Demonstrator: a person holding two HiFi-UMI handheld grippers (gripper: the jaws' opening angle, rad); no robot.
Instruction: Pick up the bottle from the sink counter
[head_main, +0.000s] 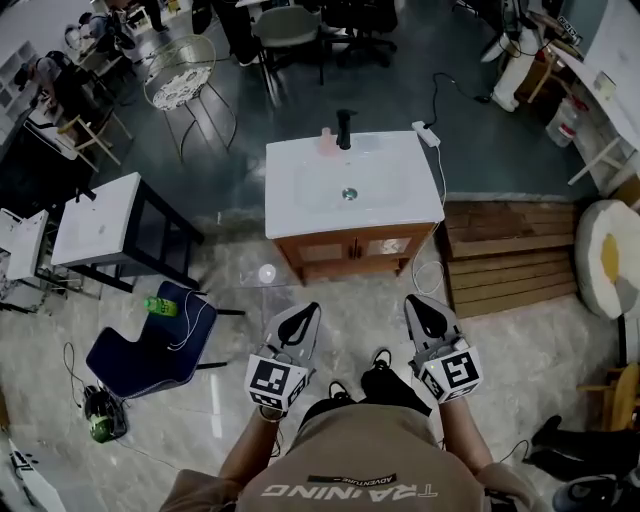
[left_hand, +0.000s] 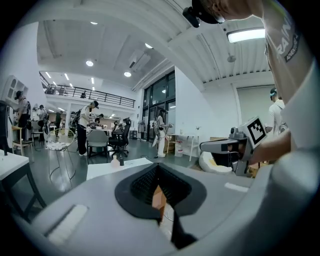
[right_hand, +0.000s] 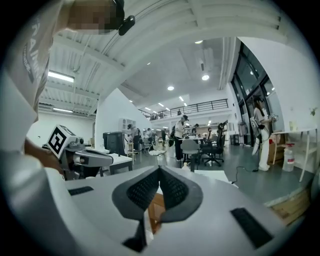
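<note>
A small pink bottle (head_main: 328, 143) stands at the back edge of the white sink counter (head_main: 300, 190), just left of the black faucet (head_main: 344, 130). Both grippers hang well short of the counter, in front of the person's body. The left gripper (head_main: 304, 314) and the right gripper (head_main: 421, 306) both point toward the cabinet, jaws shut and empty. In the left gripper view the shut jaws (left_hand: 159, 168) frame the counter (left_hand: 102, 169) with the bottle (left_hand: 115, 160) far off. The right gripper view shows shut jaws (right_hand: 160, 170) and the counter (right_hand: 222, 176) beyond.
A blue chair (head_main: 150, 350) with a green bottle (head_main: 160, 306) sits left of the person. A second white sink unit (head_main: 100, 220) stands further left. Wooden pallets (head_main: 510, 255) lie right of the cabinet. A power strip (head_main: 427, 133) rests on the counter's right corner.
</note>
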